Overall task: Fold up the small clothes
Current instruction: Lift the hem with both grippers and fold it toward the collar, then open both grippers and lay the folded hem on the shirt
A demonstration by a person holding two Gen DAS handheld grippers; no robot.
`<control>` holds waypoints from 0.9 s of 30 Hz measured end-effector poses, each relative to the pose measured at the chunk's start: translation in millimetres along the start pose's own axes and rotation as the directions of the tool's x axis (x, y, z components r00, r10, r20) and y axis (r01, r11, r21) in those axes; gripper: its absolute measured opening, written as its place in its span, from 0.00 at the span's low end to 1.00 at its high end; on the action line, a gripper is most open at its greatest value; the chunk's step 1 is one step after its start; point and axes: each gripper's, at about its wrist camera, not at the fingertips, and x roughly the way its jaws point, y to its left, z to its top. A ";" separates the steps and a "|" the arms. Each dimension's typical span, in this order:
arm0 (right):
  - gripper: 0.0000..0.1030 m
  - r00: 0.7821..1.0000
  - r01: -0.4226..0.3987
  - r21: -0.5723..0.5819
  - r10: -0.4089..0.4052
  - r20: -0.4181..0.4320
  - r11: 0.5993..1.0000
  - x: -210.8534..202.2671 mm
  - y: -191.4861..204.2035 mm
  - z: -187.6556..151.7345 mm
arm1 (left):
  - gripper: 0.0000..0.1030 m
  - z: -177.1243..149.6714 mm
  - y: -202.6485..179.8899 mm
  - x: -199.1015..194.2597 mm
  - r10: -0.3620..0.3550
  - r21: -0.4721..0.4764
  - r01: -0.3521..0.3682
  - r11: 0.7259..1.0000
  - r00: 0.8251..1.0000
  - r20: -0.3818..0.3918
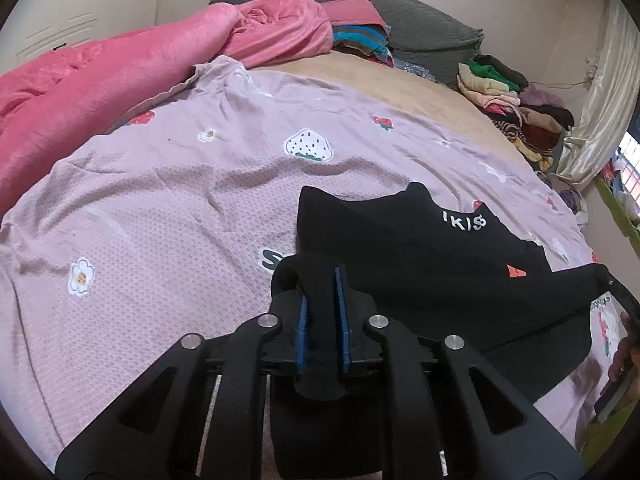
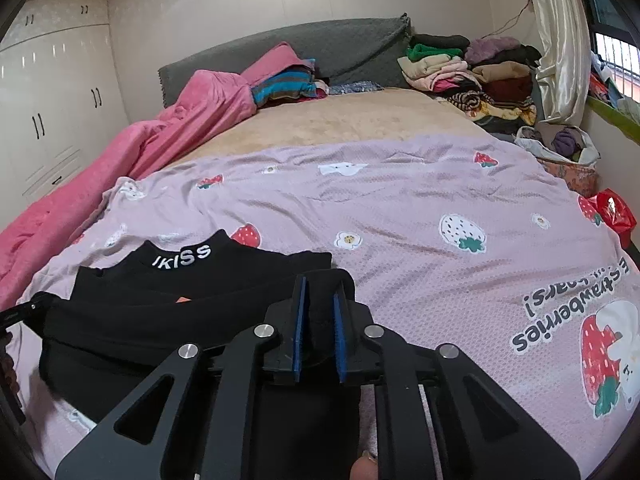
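**Q:** Where does the garment lie, and how is it held?

**A:** The black top rests on the lilac strawberry-print sheet, at the near edge of the bed, its collar lettering turned to the far side. The left gripper is clenched on one near corner of the cloth; the right gripper is clenched on the opposite near corner. Black fabric fills the space between each pair of blue pads. The hem hangs stretched between the two claws.

**Q:** How should the fabric behave?

**A:** Judged from its sag and soft creases, it is light, limp knit that drapes wherever unsupported. It looks neither slippery nor fragile. Corner grips at the hem suit it: held taut, the edge can probably be carried over toward the collar without bunching.

**Q:** What does each view add?

**A:** The left wrist view shows the far gripper's tip at the right rim and part of a hand beside it. The right wrist view alone shows the white wardrobe, a red bag at the bed's right edge, and the full collar lettering.
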 end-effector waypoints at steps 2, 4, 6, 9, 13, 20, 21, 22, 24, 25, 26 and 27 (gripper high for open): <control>0.22 1.000 0.008 -0.006 -0.008 0.000 1.000 0.5 1.5 -2.8 | 0.17 -2.8 -1.6 -3.9 -0.002 0.007 0.002 1.000 1.000 0.009; 0.39 0.999 0.029 -0.018 -0.029 0.016 0.999 -2.6 3.2 -6.2 | 0.27 -3.8 -3.2 -10.4 -0.001 0.017 0.001 1.000 1.000 0.030; 0.39 0.999 0.032 -0.022 -0.031 0.021 0.999 -5.7 4.0 -9.1 | 0.28 -2.7 -3.4 -17.9 -0.004 0.018 0.003 1.000 0.998 0.055; 0.39 0.999 0.016 -0.023 -0.015 0.030 1.000 -15.4 6.5 -13.1 | 0.33 -3.2 -6.7 -29.7 0.003 0.032 -0.006 0.999 0.995 0.100; 0.39 0.999 -0.018 -0.074 0.021 0.037 0.997 -30.8 19.0 -19.9 | 0.43 -8.8 -17.2 -45.7 -0.012 0.074 0.001 0.997 0.990 0.137; 0.39 0.997 -0.075 -0.141 0.076 -0.003 0.987 -40.5 41.7 -35.7 | 0.43 -26.6 -43.5 -48.1 -0.065 0.175 0.049 0.983 0.994 0.086; 0.39 0.997 -0.078 -0.146 0.078 -0.006 0.986 -41.4 43.7 -37.7 | 0.43 -30.6 -46.2 -46.9 -0.068 0.186 0.054 0.981 0.995 0.072; 0.39 0.997 -0.083 -0.154 0.082 -0.012 0.985 -41.6 46.0 -39.9 | 0.43 -33.9 -48.2 -44.8 -0.072 0.194 0.060 0.979 0.996 0.057; 0.39 0.996 -0.094 -0.167 0.090 -0.027 0.982 -41.1 51.0 -44.4 | 0.43 -42.6 -51.8 -39.9 -0.089 0.203 0.083 0.976 0.996 0.017; 0.37 0.995 -0.098 -0.172 0.094 -0.032 0.980 -41.2 53.0 -46.6 | 0.43 -47.9 -54.1 -36.8 -0.089 0.212 0.088 0.973 0.996 -0.003; 0.34 0.994 -0.104 -0.179 0.098 -0.040 0.978 -40.8 55.7 -48.7 | 0.43 -51.6 -55.6 -34.6 -0.086 0.223 0.087 0.971 0.996 -0.015; 0.33 0.994 -0.110 -0.186 0.103 -0.048 0.976 -40.3 58.5 -50.7 | 0.41 -55.3 -57.6 -32.0 -0.078 0.236 0.083 0.968 0.997 -0.028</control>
